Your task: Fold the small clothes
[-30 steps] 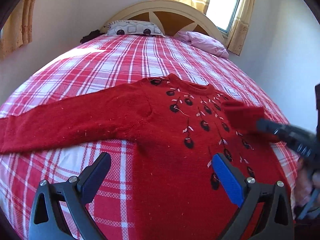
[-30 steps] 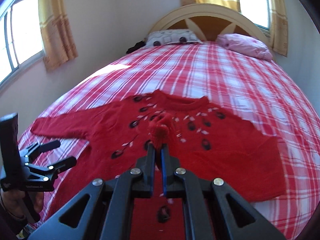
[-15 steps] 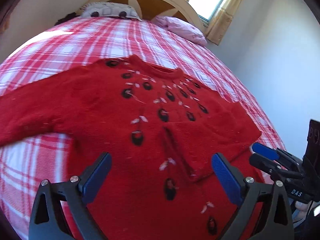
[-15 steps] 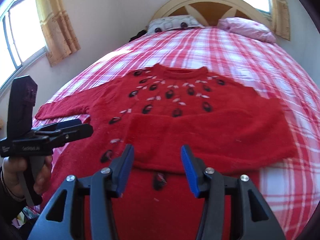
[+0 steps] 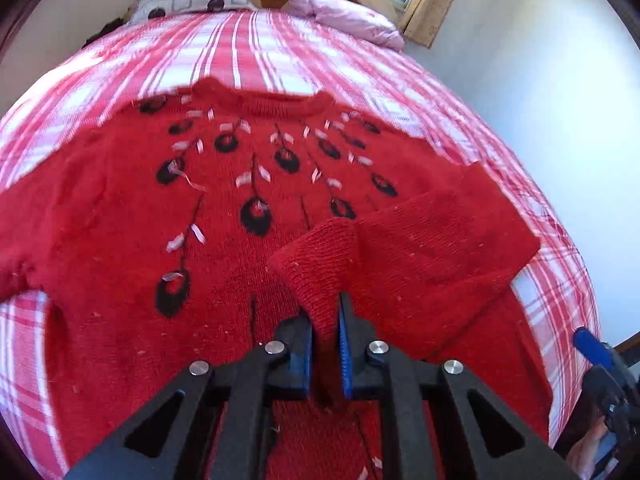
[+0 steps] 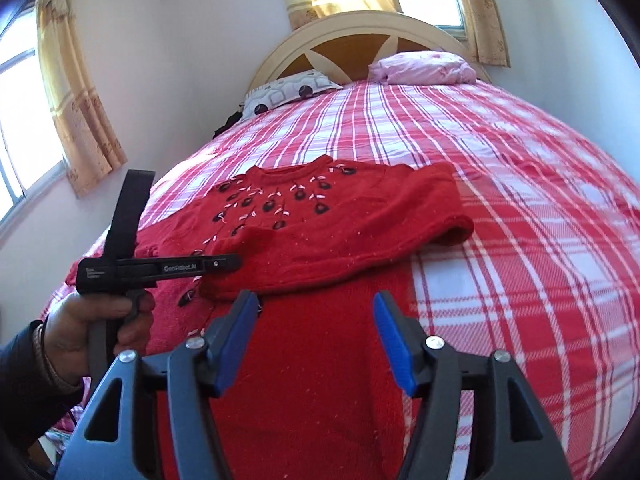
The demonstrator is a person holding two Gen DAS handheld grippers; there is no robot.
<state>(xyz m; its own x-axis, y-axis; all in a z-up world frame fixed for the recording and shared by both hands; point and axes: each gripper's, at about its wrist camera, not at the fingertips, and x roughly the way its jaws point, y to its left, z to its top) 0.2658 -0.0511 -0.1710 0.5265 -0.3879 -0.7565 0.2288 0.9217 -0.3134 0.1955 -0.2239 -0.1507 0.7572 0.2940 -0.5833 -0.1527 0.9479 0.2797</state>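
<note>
A red knit sweater (image 5: 120,216) with black and white flower stitching lies face up on the bed; it also shows in the right wrist view (image 6: 320,248). Its right sleeve (image 5: 420,248) is folded across the chest. My left gripper (image 5: 325,320) is shut on the cuff (image 5: 316,272) of that sleeve and lifts it slightly. In the right wrist view the left gripper (image 6: 236,258) shows at the cuff. My right gripper (image 6: 316,320) is open and empty, above the sweater's lower body.
The bed has a red and white plaid cover (image 6: 520,200). A patterned pillow (image 6: 288,90) and a pink pillow (image 6: 424,66) lie by the headboard (image 6: 360,36). A wall runs close along the bed's right side (image 5: 540,80).
My right gripper let go of the sleeve after laying it across the chest and pulled back, open. My left gripper moved in and closed on the sleeve cuff.
</note>
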